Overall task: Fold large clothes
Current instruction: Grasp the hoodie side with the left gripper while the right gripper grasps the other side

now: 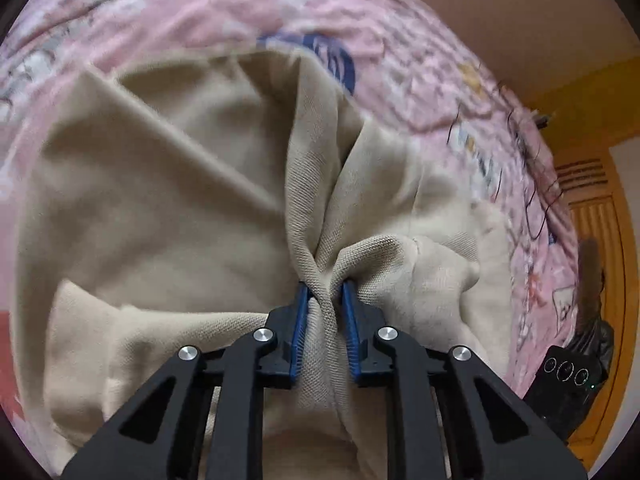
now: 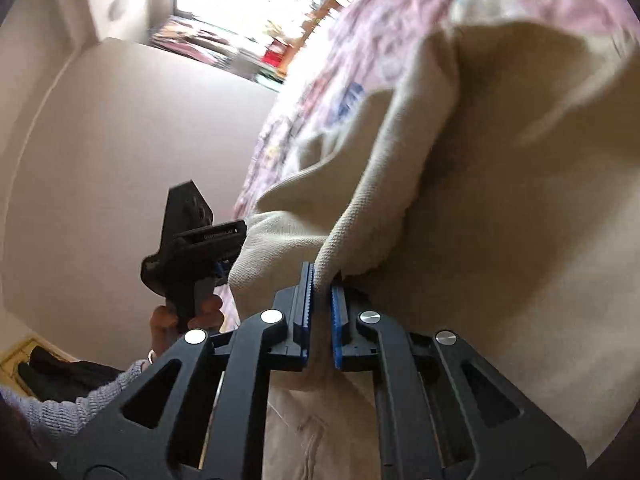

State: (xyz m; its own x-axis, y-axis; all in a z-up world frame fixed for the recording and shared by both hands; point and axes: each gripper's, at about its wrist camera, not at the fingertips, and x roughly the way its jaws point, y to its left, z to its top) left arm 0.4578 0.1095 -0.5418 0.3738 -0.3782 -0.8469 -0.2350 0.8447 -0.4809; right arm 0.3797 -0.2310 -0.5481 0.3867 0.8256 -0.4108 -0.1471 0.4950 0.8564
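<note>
Beige knitted cotton garment [image 1: 168, 184] hangs bunched over the pink patterned bedspread [image 1: 192, 12]; we've got left tongs [image 1: 325, 312] and right tongs [image 2: 320, 300] each clamped on a fabric edge, likely to spread it for folding.

Ahead of the left claw [image 1: 325, 304] a twisted ridge of the beige garment [image 1: 168, 200] rises between its pads and blocks the way forward; folds bunch on both sides. Beyond the cloth lies the pink patterned bedspread [image 1: 420, 80], bare to the far right. The right claw [image 2: 320, 292] has garment [image 2: 500, 240] filling everything ahead and to its right. To its left the other claw [image 2: 218, 270], gripped by a hand [image 2: 184, 320], stands just beside the cloth edge; past it is open air before a plain wall [image 2: 120, 140].
</note>
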